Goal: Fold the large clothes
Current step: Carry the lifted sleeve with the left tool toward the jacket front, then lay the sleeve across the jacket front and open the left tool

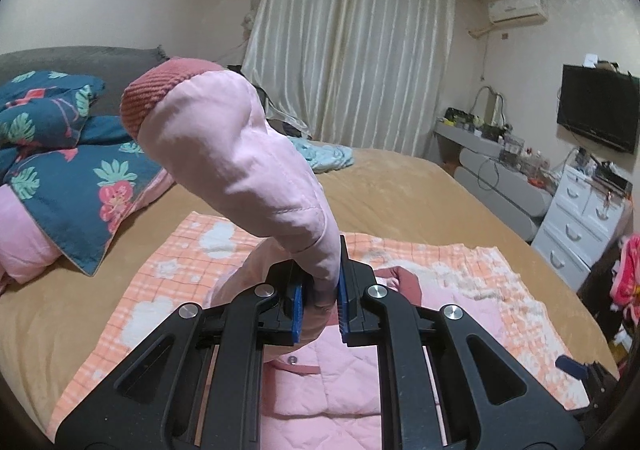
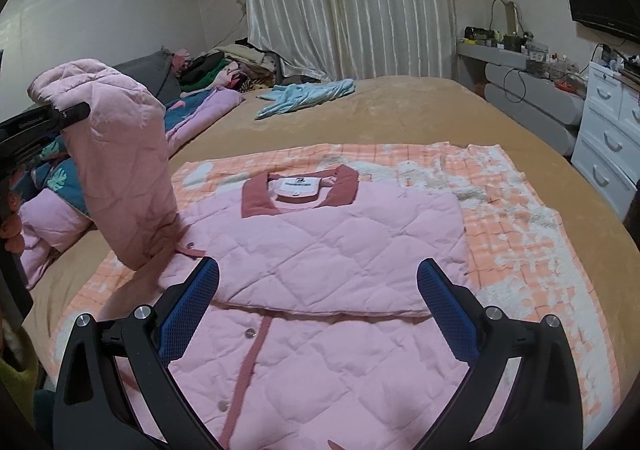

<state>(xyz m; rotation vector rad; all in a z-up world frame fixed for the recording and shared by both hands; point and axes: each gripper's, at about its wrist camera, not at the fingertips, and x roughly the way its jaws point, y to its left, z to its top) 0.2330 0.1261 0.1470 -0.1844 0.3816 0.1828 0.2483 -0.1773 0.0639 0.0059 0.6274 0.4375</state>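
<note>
The step in hand looks like the sleeve fold: one sleeve of the pink quilted jacket (image 2: 320, 246) is lifted off the bed, ready to be carried inward across the body.

On the left, the left gripper (image 1: 320, 308) is clenched on the sleeve (image 1: 240, 153) partway along its length. From the left wrist view the sleeve stands up and away from the blue pads, its ribbed cuff (image 1: 150, 97) flopping over at the top. In the right wrist view this gripper appears at the left edge, raised above the bed, with the sleeve draping down from it to the jacket's shoulder.

In the middle, the jacket lies front-up on an orange checked blanket (image 2: 512, 234) spread over the tan bed (image 2: 400, 109). Its collar (image 2: 300, 193) points toward the curtains, and an upper portion seems already folded over the snap-buttoned front.

On the right, the right gripper (image 2: 318, 310) hovers low over the jacket's middle, its jaws spread wide and grasping nothing.

The next move probably calls for swinging the raised sleeve rightward over the chest and laying it flat, with the free gripper pinning or smoothing the body so the quilting does not bunch.
</note>
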